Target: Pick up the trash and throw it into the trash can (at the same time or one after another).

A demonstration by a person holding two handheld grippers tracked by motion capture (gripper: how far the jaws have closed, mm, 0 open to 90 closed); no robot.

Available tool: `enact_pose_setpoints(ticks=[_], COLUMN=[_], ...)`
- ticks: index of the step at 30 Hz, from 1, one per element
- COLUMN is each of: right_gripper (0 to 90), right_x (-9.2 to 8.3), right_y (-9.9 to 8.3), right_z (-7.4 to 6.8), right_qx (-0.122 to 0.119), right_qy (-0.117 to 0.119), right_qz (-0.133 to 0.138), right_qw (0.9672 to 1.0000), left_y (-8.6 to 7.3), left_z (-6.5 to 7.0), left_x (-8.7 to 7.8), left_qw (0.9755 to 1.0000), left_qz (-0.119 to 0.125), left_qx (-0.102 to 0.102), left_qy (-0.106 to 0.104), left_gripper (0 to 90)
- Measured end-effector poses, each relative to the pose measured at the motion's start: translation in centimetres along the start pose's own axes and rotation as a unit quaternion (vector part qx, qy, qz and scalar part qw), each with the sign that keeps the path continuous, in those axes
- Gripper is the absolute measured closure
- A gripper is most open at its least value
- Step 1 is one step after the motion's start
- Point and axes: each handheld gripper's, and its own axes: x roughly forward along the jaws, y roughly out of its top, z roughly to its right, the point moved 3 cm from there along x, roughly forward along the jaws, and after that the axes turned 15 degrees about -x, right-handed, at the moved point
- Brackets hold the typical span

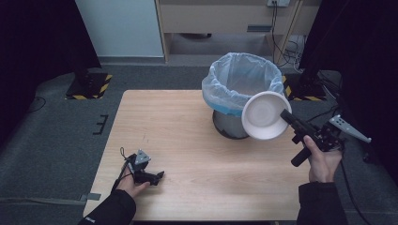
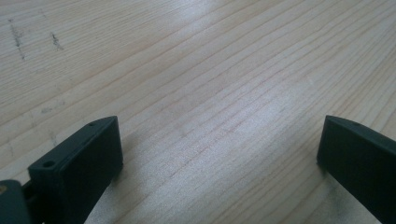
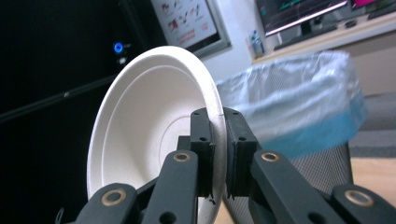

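A white paper bowl hangs tilted on edge in the air, just in front of the bin's rim. My right gripper is shut on the bowl's rim, held up at the table's right side. In the right gripper view the bowl stands on edge with its hollow facing left, and the two black jaws pinch its rim at my right gripper. My left gripper rests low on the table near the front left. In the left gripper view my left gripper is open over bare wood with nothing between its fingers.
A wire-mesh waste bin lined with a pale blue plastic bag stands on the wooden table at the back right. Grey carpet surrounds the table; black stands and cables lie at the far right.
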Motion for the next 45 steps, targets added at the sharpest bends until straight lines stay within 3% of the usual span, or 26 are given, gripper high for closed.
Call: enact_pose_setpoints(ticks=[12,21,23,30,35,39,41,43,45], right_gripper=[84.1,84.1,84.2,84.1,84.1,83.4,73.6,68.6,66.6], right_x=[3.1,6.5,8.0,10.8,12.9,13.8,14.1,14.4,14.3], right_y=[3.8,5.8,6.1,5.8,5.1,4.6,4.4,4.3,4.3], right_z=[1.1,1.7,1.7,2.2,2.8,3.1,3.2,3.3,3.4], right_qx=[-0.010,-0.030,-0.039,-0.051,-0.071,-0.086,-0.095,-0.089,-0.093], right_qy=[-0.053,-0.093,-0.104,-0.131,-0.165,-0.180,-0.183,-0.169,-0.168], right_qz=[0.049,0.067,0.066,0.060,0.049,0.038,0.034,0.030,0.028], right_qw=[0.9973,0.9929,0.9916,0.9883,0.9825,0.9792,0.9780,0.9811,0.9811], left_y=[0.0,0.0,0.0,0.0,0.1,0.1,0.1,0.1,0.1], left_z=[0.0,0.0,0.0,0.0,0.0,0.0,0.0,0.0,0.0], left_x=[0.0,0.0,0.0,0.0,0.0,0.1,0.1,0.1,0.1], left_qw=[1.0000,1.0000,1.0000,1.0000,1.0000,1.0000,1.0000,1.0000,1.0000], left_qz=[0.000,-0.001,-0.001,-0.001,0.000,0.000,0.000,0.000,0.000], left_qx=[0.000,0.001,0.002,0.003,0.002,0.002,0.002,0.002,0.002], left_qy=[0.000,0.000,-0.001,-0.002,-0.003,-0.004,-0.004,-0.004,-0.004], left_gripper=[0.0,0.0,0.0,0.0,0.0,0.0,0.0,0.0,0.0])
